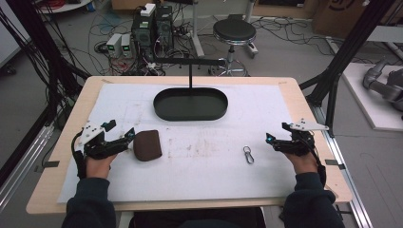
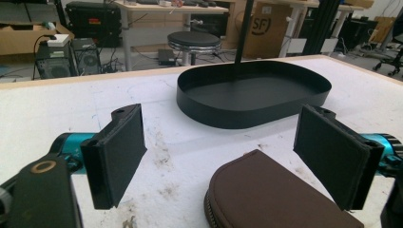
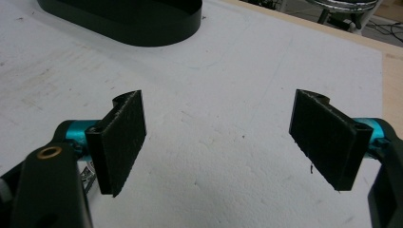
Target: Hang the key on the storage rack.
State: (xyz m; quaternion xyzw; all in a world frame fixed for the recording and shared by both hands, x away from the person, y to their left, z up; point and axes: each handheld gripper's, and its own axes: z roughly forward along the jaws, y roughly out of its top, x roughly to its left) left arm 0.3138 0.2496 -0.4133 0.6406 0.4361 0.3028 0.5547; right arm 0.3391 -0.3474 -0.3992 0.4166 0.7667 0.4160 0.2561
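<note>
The brown zippered pouch [image 1: 147, 145] lies flat on the white mat that covers the desk, at about eight o'clock from the desk's middle in the high view. It has a rounded-rectangular outline with soft corners and a matte, fabric-like brown skin. In the left gripper view the brown zippered pouch [image 2: 273, 194] shows a smooth top face and a zip line running round its near left edge; the zip looks closed, though the edge is cut off at the bottom of the frame.

The metal carabiner clip [image 1: 248, 154] lies flat on the mat at about four o'clock, well apart from the pouch. It is small, silvery and elongated, its long axis running roughly twelve to six.
</note>
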